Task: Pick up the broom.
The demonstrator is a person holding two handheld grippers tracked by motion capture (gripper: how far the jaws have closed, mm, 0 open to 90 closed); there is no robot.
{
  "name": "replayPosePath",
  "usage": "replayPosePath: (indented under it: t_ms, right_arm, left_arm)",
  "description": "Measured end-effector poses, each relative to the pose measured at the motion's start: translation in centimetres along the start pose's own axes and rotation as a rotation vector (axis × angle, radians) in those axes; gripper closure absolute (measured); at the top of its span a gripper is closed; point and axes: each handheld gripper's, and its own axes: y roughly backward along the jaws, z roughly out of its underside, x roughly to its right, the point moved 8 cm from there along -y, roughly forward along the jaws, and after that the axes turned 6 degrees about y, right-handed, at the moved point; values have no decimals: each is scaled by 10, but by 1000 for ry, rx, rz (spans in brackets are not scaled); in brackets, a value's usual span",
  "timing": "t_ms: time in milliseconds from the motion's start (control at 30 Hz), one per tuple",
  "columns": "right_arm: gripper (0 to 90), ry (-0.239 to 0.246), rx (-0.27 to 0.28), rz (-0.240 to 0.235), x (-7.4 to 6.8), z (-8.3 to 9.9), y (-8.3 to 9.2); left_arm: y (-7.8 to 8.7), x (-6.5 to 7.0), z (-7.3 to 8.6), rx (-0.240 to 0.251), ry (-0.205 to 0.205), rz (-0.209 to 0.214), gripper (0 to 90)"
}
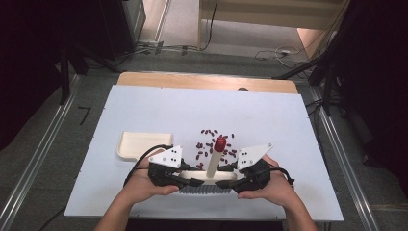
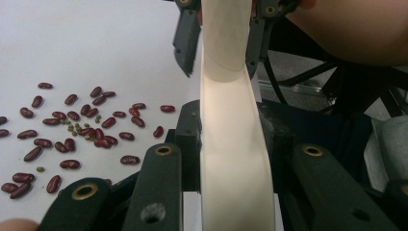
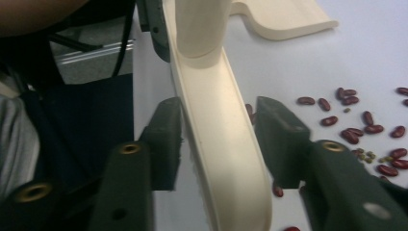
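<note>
Your left gripper (image 2: pixel 231 139) is clenched on the cream hand brush (image 1: pixel 208 176); the pads press both sides of its back, so it alone carries the brush. Your right gripper (image 3: pixel 219 139) straddles the same back from the other end, with a gap at one pad, so it isn't gripping yet. The brush sits at lower centre of the high view, bristles down and red-capped handle (image 1: pixel 220 143) upright, probably ready to sweep. Just above it lie the kidney beans (image 2: pixel 72 130), and the dustpan (image 1: pixel 137 143) waits to their left.
</note>
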Motion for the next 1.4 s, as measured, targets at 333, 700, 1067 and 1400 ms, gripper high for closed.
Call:
replayPosePath:
  t_ms: [333,700,1067,1400]
  right_arm:
    - [636,25,-9,-101,-8,3,-4]
    - [660,-11,-29,-105,-14,-5,-3]
    - [660,-120,-10,38,3,-5,8]
    - [660,-210,48,166,25,2,25]
  left_arm:
    - [-2,5,2,-16,-12,61,682]
    - [3,1,1,48,21,66,638]
    - [28,-25,-1,176,137,-115,281]
    - [51,-43,14,241,231,-236,9]
